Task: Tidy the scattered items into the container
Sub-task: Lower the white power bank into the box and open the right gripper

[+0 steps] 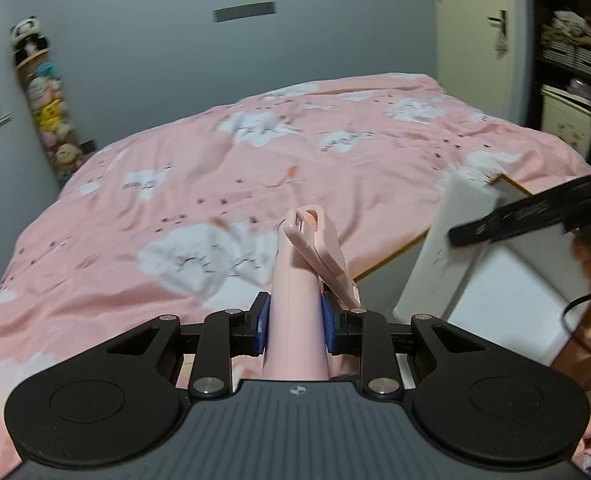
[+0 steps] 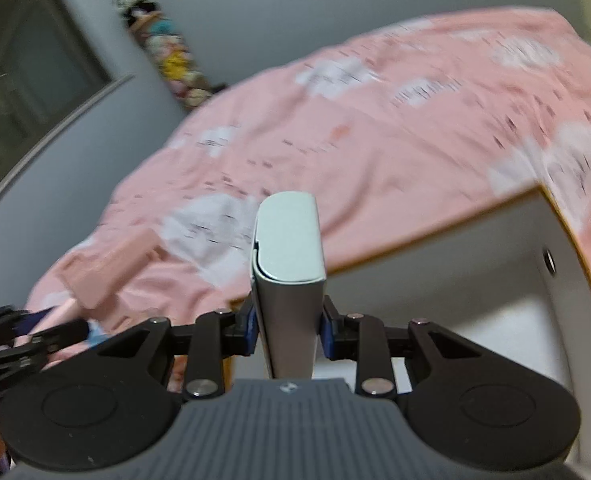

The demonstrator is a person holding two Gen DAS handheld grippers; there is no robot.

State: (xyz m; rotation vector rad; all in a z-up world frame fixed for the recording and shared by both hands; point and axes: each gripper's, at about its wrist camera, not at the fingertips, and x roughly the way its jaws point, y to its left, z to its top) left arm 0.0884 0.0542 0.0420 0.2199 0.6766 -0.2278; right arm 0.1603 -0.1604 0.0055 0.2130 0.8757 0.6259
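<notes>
My left gripper (image 1: 295,320) is shut on a pink folding handheld device (image 1: 299,280) that sticks forward over the pink bed cover (image 1: 215,152). My right gripper (image 2: 287,324) is shut on a pale silver-green slab, like a power bank (image 2: 289,268), held upright on its edge. The container (image 2: 475,264), a white box with a wooden rim, lies just beyond and to the right of the slab. In the left wrist view the right gripper (image 1: 459,236) and its slab (image 1: 435,248) hang over the container's (image 1: 507,292) left side. The left gripper (image 2: 55,332) and pink device (image 2: 107,272) show blurred at the right wrist view's left edge.
The bed cover with white flowers fills the middle of both views. A hanging column of plush toys (image 1: 51,108) stands by the grey wall at the left. A door (image 1: 479,20) and cluttered shelves (image 1: 571,40) are at the far right. A black cable (image 1: 575,320) runs by the container.
</notes>
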